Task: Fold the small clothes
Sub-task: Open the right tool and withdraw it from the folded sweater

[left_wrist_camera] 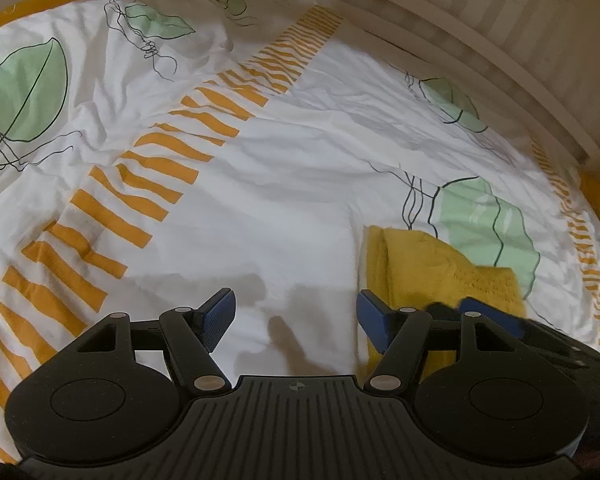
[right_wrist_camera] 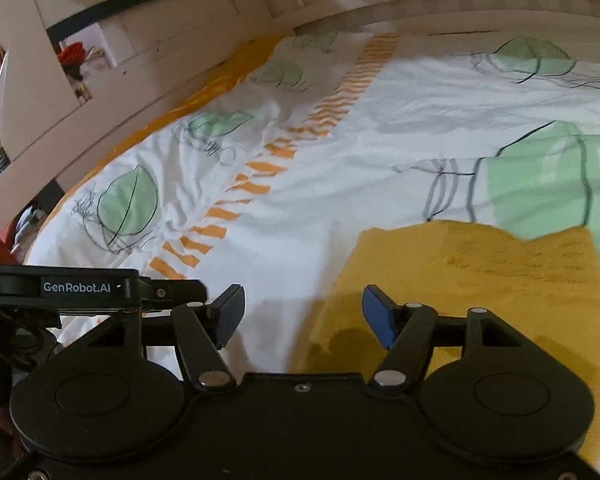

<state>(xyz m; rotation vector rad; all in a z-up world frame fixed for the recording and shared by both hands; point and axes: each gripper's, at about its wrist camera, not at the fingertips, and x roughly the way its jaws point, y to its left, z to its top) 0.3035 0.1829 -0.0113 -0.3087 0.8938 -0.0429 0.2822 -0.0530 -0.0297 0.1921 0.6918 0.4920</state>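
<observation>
A folded yellow knit garment (left_wrist_camera: 420, 268) (right_wrist_camera: 480, 280) lies flat on the bedspread. In the left wrist view it is at the lower right, beside my left gripper (left_wrist_camera: 296, 316). That gripper is open over bare white sheet, its right pad near the garment's left edge and nothing between the pads. My right gripper (right_wrist_camera: 304, 316) is open above the garment's left edge; its pads grip nothing. It shows blurred over the garment in the left wrist view, as a blue pad (left_wrist_camera: 484, 314). The left tool's black housing (right_wrist_camera: 76, 288) sits close on its left.
The white bedspread (left_wrist_camera: 284, 184) has green leaf prints and an orange striped band (left_wrist_camera: 148, 184). A pale slatted bed frame (left_wrist_camera: 500, 40) curves along the far side. A light shelf unit (right_wrist_camera: 100, 52) with small items stands beyond the bed's left corner.
</observation>
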